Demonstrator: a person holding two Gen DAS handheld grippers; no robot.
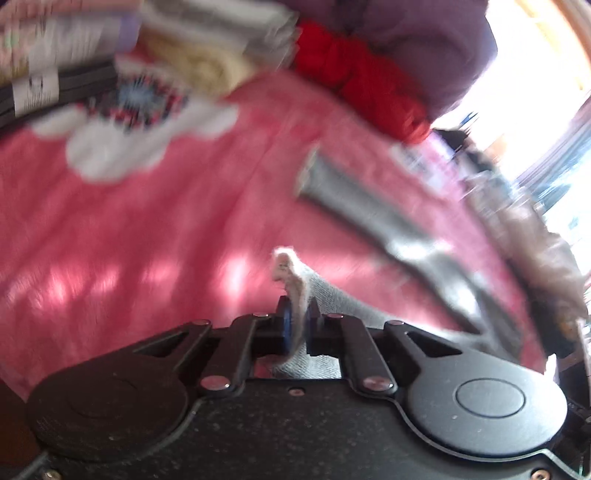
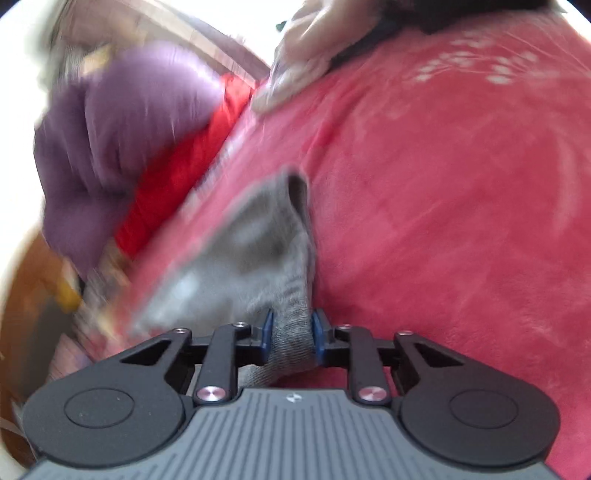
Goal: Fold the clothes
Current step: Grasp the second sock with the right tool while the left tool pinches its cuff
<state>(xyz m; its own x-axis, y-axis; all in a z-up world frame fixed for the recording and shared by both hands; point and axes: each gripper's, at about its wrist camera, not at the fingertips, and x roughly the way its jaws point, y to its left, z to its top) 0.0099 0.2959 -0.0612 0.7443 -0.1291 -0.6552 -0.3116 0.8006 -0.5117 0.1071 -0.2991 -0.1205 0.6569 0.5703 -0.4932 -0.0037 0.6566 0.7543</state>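
A grey sock (image 2: 266,251) hangs stretched over the pink blanket (image 2: 443,221). My right gripper (image 2: 291,332) is shut on one end of it, the cloth bunched between the blue pads (image 2: 266,332). My left gripper (image 1: 298,325) is shut on the sock's pale end (image 1: 291,273), which sticks up between the pads. In the left wrist view the rest of the sock (image 1: 373,218) stretches away to the right, blurred, above the pink blanket (image 1: 147,229).
A pile of clothes lies at the blanket's far edge: a purple garment (image 2: 122,140), a red one (image 2: 184,173), cream (image 1: 199,62) and grey-white (image 1: 229,26) pieces. A white cloud print (image 1: 122,144) marks the blanket. A pale cloth (image 2: 303,51) lies far off.
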